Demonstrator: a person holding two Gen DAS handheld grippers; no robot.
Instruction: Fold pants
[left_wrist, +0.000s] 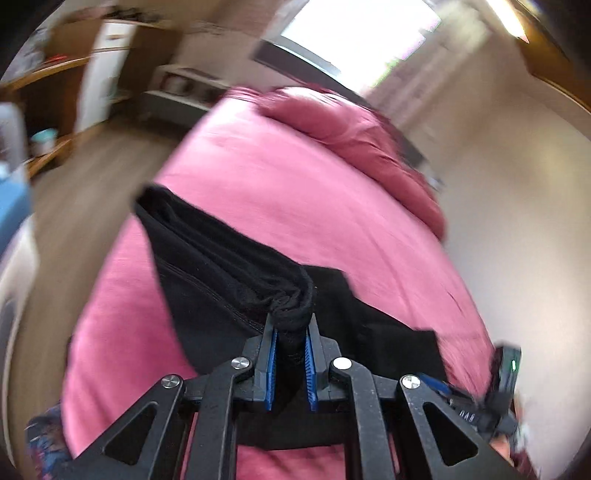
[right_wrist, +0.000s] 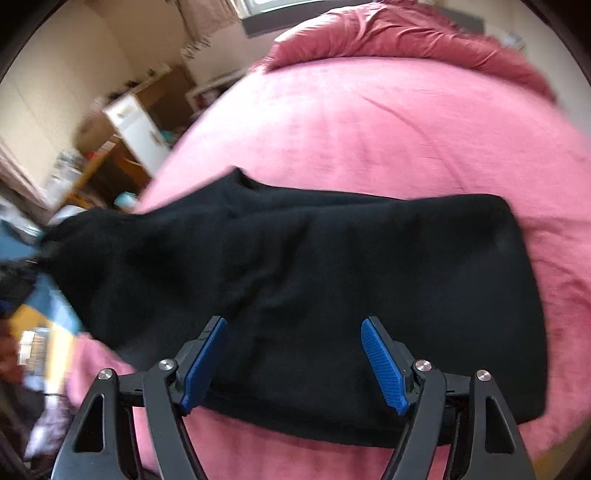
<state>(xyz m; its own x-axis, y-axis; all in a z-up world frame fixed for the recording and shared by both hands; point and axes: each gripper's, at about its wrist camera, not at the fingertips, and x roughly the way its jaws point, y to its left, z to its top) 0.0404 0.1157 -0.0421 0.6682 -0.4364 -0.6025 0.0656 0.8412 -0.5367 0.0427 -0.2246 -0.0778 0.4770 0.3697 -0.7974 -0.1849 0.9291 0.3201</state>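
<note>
Bedroom with a pink bed, daylight coming in from the far window

A pink sheet (right_wrist: 388, 122) is covering the bed, with a bunched pink duvet (right_wrist: 406, 33) lying at its far end. A bright window (left_wrist: 362, 33) is letting daylight in beyond it, pale curtains (right_wrist: 199, 22) hanging beside it. Cream walls (left_wrist: 517, 206) are enclosing the room; a white cabinet (right_wrist: 138, 129) and wooden shelves (left_wrist: 48, 74) are standing on the left over a brown wood floor (left_wrist: 96, 192).

Blurred edges, hidden cloth

Behind the left claw (left_wrist: 291, 325), the black pants (left_wrist: 221, 258) vanish under its frame; left of the right claw (right_wrist: 293, 354), shelf clutter (right_wrist: 66, 166) is perhaps too smeared to identify.
</note>
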